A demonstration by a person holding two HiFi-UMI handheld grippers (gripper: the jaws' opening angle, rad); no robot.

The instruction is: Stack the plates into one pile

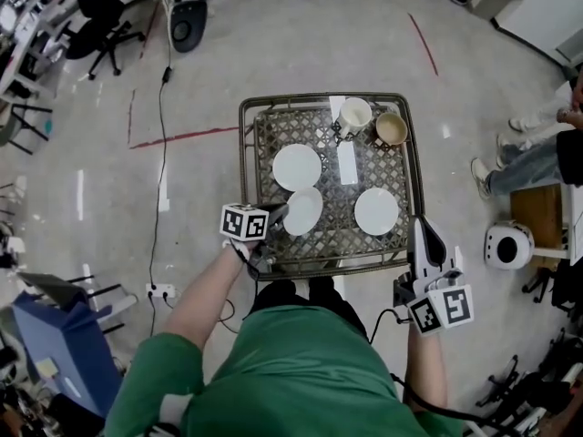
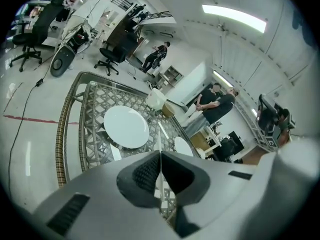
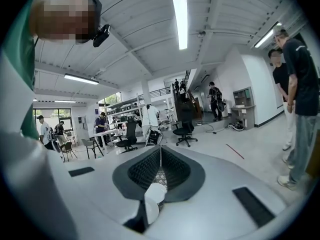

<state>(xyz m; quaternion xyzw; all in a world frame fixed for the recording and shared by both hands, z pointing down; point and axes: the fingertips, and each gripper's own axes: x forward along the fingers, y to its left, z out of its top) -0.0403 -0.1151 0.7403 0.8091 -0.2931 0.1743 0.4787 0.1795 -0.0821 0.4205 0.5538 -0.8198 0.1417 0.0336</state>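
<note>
now, left gripper (image 1: 280, 212) jaws pinch the left rim of the near plate (image 1: 305, 211) at the wicker table (image 1: 244, 167) front. second plate (image 1: 297, 167) just behind; third plate (image 1: 376, 210) apart, rightward. right gripper (image 1: 421, 228) pressed together, empty, beside the table's right edge.

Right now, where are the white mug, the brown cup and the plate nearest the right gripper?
white mug (image 1: 355, 115), head view, on its open top.
brown cup (image 1: 392, 129), head view, on its inside.
plate (image 1: 376, 211), head view, on its middle.
</note>
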